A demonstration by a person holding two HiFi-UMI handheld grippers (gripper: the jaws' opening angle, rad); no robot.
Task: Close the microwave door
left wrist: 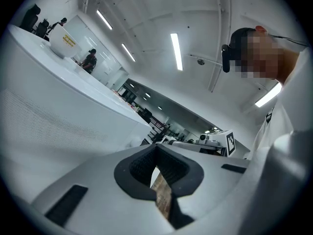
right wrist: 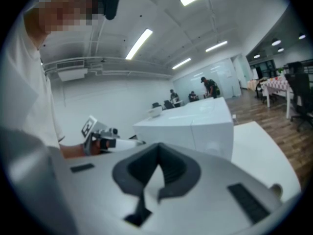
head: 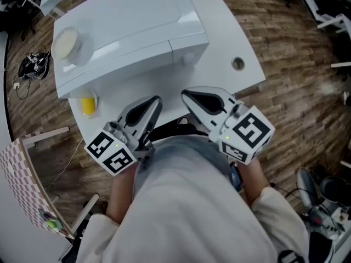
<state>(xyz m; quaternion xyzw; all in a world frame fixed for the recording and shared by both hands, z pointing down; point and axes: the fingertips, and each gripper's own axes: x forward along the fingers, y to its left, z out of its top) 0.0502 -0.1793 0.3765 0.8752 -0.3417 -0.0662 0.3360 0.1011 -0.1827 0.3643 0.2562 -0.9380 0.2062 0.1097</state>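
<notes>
The white microwave (head: 126, 32) stands on the white table (head: 230, 32), seen from above; in the right gripper view the microwave (right wrist: 195, 124) shows its front, and the door looks flush with the body. My left gripper (head: 157, 99) is held near my body, short of the table's front edge, jaws shut with nothing between them. Beside it, my right gripper (head: 185, 94) is also shut and empty. Neither touches the microwave. The left gripper view shows its shut gripper (left wrist: 156, 151) next to the microwave's side (left wrist: 49, 116).
A pale bowl (head: 66, 43) rests on the microwave's top at the left. A yellow object (head: 88, 105) sits on the table's front left corner. A round cable hole (head: 237, 63) is in the table to the right. Wooden floor surrounds the table.
</notes>
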